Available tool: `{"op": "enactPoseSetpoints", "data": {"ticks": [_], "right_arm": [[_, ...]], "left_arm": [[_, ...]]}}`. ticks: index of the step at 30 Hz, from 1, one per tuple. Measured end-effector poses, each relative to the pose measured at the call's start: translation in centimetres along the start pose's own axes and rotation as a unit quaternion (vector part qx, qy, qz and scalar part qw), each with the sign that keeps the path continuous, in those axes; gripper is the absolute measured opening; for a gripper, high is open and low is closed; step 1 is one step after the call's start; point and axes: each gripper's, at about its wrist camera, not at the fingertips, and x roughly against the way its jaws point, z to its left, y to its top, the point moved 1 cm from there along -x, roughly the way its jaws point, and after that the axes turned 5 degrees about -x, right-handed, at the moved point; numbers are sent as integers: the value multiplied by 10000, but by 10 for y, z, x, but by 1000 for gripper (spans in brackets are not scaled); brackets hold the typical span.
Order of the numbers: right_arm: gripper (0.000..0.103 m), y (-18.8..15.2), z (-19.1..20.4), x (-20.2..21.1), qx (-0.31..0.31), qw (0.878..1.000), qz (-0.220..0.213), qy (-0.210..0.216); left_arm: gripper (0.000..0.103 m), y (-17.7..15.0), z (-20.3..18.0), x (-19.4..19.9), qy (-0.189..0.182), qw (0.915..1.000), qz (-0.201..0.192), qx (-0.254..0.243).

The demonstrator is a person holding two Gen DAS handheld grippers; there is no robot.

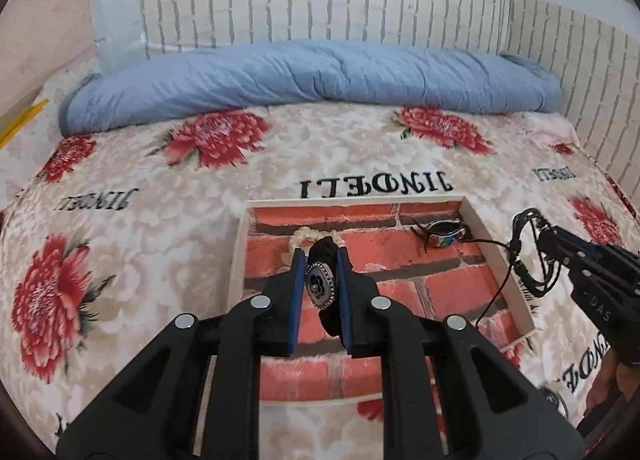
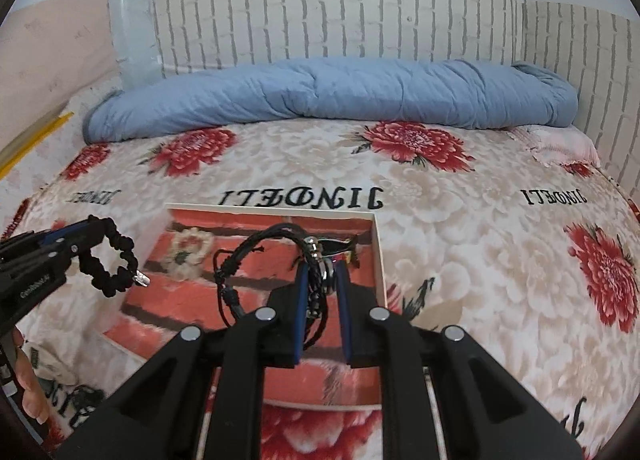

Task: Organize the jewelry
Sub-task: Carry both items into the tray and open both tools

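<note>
While the left gripper (image 1: 319, 260) pinches a black ruffled fabric bracelet with a metal charm (image 1: 320, 286), the right gripper (image 2: 321, 268) clamps a black braided cord bracelet (image 2: 256, 256) (both above the shallow brick-patterned tray (image 2: 379, 256)).

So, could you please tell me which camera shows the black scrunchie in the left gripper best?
The right wrist view: the black scrunchie hangs side-on from the left gripper, its whole loop and metal charm visible. The left wrist view shows the scrunchie end-on, mostly hidden between the fingers, though the charm faces the camera.
</note>
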Motion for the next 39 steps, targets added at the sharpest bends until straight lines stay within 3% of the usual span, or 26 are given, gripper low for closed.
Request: {"op": "enactPoseSetpoints", "data": {"ticks": [7, 17, 27, 32, 39], "right_arm": [[14, 1, -1, -47, 49, 9995, 298, -134], [14, -9, -10, -97, -1, 9970, 719, -278], [14, -9, -20, -134, -179, 9923, 1179, -344], [14, -4, -25, -146, -281, 9913, 1244, -332], [15, 0, -27, -153, -329, 9898, 1364, -242]], "left_arm": [[15, 8, 3, -67, 82, 9986, 531, 16], [15, 8, 14, -127, 399, 9931, 1104, -10], [15, 10, 17, -161, 679, 9861, 1518, -55], [15, 9, 16, -173, 558, 9822, 1793, -79], [16, 8, 18, -172, 549, 9823, 1791, -20]]}}
